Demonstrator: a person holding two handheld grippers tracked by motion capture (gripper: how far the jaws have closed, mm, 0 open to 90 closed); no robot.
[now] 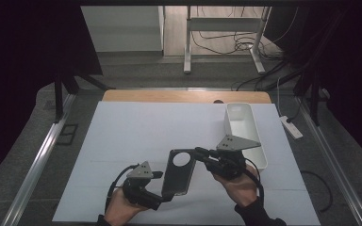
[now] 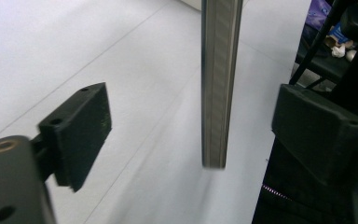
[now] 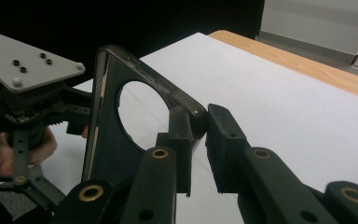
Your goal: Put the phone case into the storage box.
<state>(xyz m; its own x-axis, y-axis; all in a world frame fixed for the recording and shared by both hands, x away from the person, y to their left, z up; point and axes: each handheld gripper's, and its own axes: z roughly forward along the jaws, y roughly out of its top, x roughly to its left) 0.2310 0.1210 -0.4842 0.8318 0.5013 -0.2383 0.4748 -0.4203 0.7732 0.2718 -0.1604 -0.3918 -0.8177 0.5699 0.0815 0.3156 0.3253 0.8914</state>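
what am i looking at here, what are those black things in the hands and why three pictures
A person holds a hand-operated gripper in each hand. One camera looks down from above; one rides on each gripper, looking along its fingers. On the white table stands a white bin. The right gripper pinches the corner of a dark phone case with a round camera hole, so it carries the case. The left gripper is open: the case's edge hangs between its fingers untouched.

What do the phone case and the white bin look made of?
Phone case: dark, glossy, slightly see-through, with a rounded rim that catches light, so likely soft plastic or silicone. It has a round camera cutout. White bin: opaque matte white with thin, smooth moulded walls, probably rigid plastic.
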